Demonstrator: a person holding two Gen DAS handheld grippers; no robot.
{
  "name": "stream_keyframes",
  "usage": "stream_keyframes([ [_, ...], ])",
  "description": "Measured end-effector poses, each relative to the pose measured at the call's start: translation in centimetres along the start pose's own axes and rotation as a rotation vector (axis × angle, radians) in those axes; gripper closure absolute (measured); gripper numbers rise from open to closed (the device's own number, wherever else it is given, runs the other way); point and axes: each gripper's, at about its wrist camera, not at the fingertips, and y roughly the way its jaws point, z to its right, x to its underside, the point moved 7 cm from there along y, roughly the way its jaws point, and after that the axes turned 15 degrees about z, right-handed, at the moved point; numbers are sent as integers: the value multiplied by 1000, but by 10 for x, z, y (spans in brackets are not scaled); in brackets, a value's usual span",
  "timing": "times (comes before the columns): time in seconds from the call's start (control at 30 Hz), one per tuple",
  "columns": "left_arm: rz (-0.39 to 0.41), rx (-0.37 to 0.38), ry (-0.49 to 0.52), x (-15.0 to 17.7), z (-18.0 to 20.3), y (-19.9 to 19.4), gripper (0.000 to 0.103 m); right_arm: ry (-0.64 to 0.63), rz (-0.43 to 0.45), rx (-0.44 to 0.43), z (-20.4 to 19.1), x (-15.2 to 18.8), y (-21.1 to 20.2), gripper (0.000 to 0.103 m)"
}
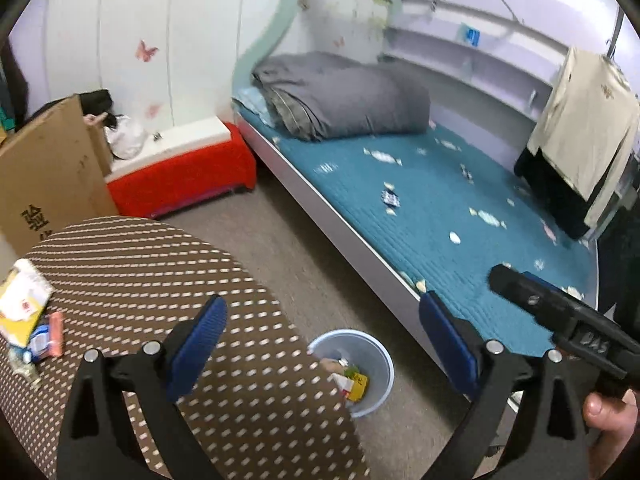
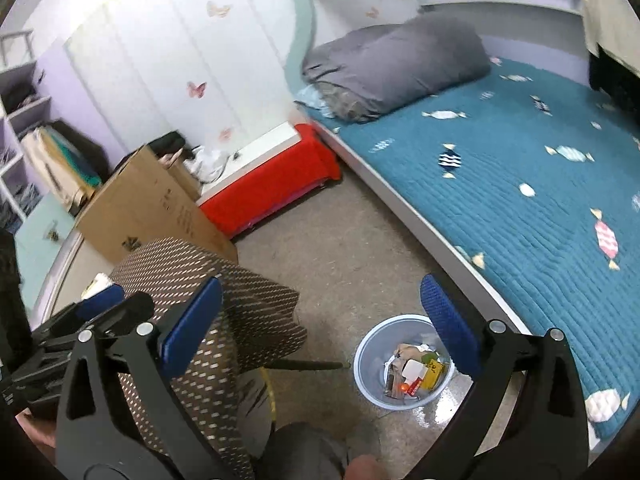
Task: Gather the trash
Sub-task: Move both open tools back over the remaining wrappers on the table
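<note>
Evidently both grippers, left gripper (image 1: 324, 344) and right gripper (image 2: 320, 328), gape empty, since wrappers (image 1: 30, 320) wait at nine o'clock and the bin (image 1: 376, 354) sits at six.

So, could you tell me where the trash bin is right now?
The trash bin stands on the floor between the dotted table and the bed.

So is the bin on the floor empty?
No, the bin already has trash inside it, like crumpled paper and a yellow packet.
</note>
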Motion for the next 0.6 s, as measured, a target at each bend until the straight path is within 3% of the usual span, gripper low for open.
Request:
stream_keyframes([
  [0.3, 89, -89, -22, 3, -56, -75, 8, -119, -39, -123, -88, 11, -1, 6],
  [0.6, 128, -253, -130, 28, -161, -142, 8, -253, -87, -235, -191, 37, 8, 6],
])
